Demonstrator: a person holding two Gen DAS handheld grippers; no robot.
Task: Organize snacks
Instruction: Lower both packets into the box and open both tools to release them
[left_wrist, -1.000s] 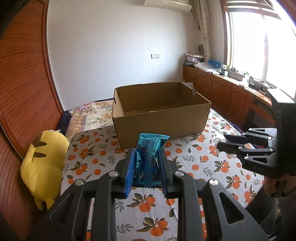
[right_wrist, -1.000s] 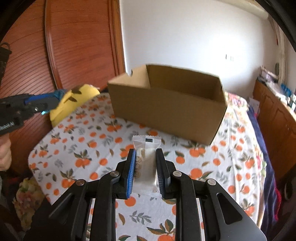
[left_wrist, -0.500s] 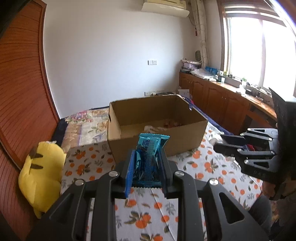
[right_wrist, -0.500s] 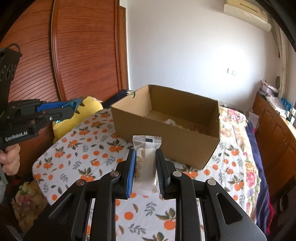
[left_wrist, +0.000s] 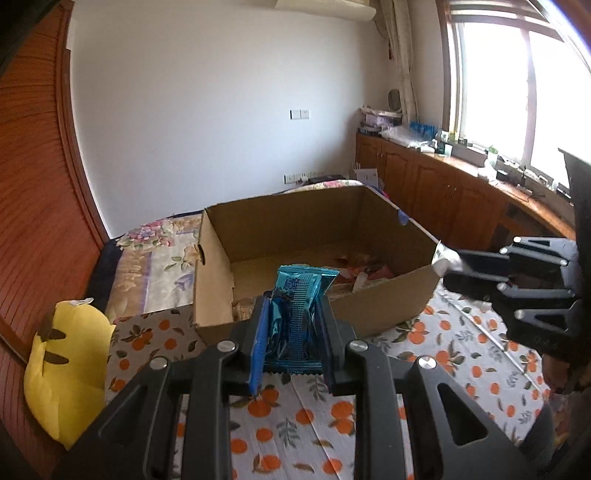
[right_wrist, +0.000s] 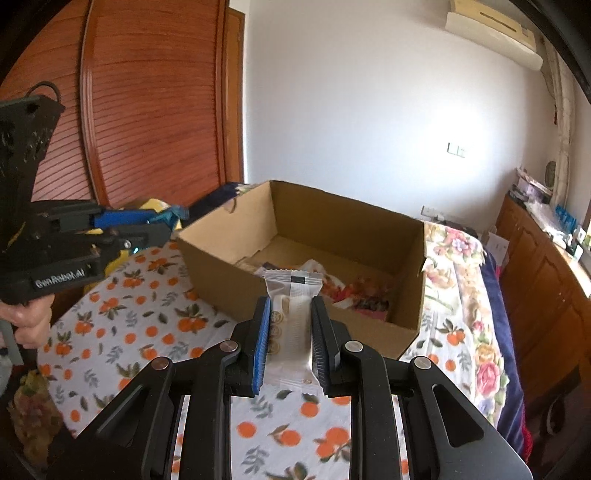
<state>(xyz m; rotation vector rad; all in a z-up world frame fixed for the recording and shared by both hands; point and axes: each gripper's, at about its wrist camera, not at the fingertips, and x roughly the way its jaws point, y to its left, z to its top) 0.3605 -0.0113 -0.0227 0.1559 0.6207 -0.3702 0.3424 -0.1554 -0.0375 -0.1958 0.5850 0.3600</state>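
What changed: over the last second both grippers rose and closed in on the cardboard box (left_wrist: 317, 258). A second ago only its outer wall showed; now both cameras look down over the near rim onto the floor of the box, so the drop-off looks close.

Left gripper (left_wrist: 293, 332): clamped on the blue snack packet (left_wrist: 299, 295), which stands upright between the jaws, just short of the box's near wall and above it.

Right gripper (right_wrist: 290, 343): squeezed shut on the white snack packet (right_wrist: 291, 317), also upright, just in front of the box's near-side corner.

What it means: probably the carry phase is nearly over. Both packets need a bit more forward travel past the rim before letting go, otherwise they'd land on the orange-print tablecloth (right_wrist: 147, 325).

Left view only: the yellow plush toy (left_wrist: 70, 373) left of the box, plus the right gripper coming in from the box's right side with the white packet's tip poking out.

Right view only: a much clearer look at the snacks already in the box (right_wrist: 354, 291), piled toward its right end. It also shows the left gripper side-on, left of the box.
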